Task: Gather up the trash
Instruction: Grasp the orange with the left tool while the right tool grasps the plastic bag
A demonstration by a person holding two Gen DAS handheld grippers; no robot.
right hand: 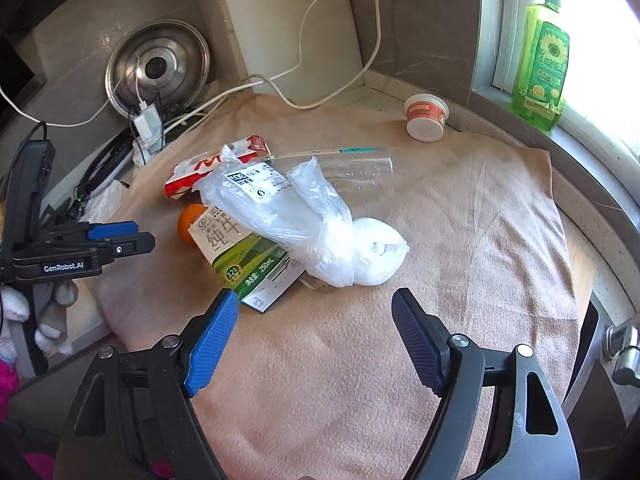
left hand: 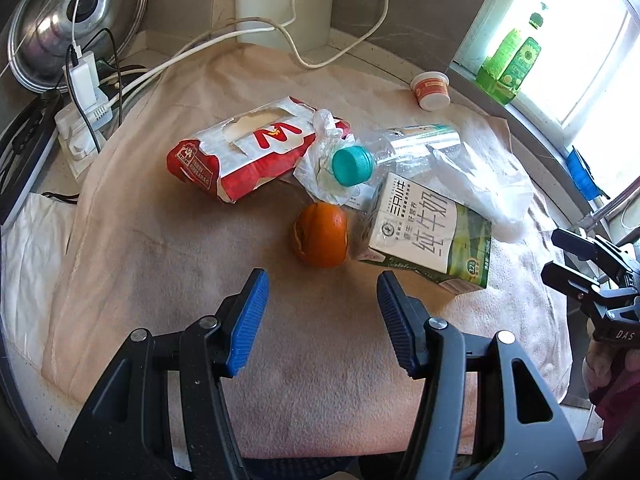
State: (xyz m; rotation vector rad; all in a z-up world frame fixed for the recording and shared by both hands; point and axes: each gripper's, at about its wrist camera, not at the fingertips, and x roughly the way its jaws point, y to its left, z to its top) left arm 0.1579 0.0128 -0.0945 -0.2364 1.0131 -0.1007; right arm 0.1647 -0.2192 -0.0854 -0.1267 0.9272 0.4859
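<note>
Trash lies on a beige towel (left hand: 160, 264): a red and white paper bag (left hand: 244, 148), an orange peel (left hand: 322, 236), a milk carton (left hand: 432, 232), a clear bottle with a teal cap (left hand: 354, 165) and a knotted plastic bag (right hand: 352, 248). A small paper cup (right hand: 425, 117) lies at the back. My left gripper (left hand: 322, 286) is open, just in front of the orange peel. My right gripper (right hand: 314, 308) is open, just short of the plastic bag and the milk carton (right hand: 248, 264). The orange peel (right hand: 188, 220) peeks out behind the carton.
A pot lid (left hand: 76, 12), a power strip with chargers (left hand: 86, 120) and white cables stand at the back left. A white cutting board (right hand: 292, 28) leans on the wall. A green detergent bottle (right hand: 544, 60) stands on the window sill. A tap (right hand: 624, 344) is at the right.
</note>
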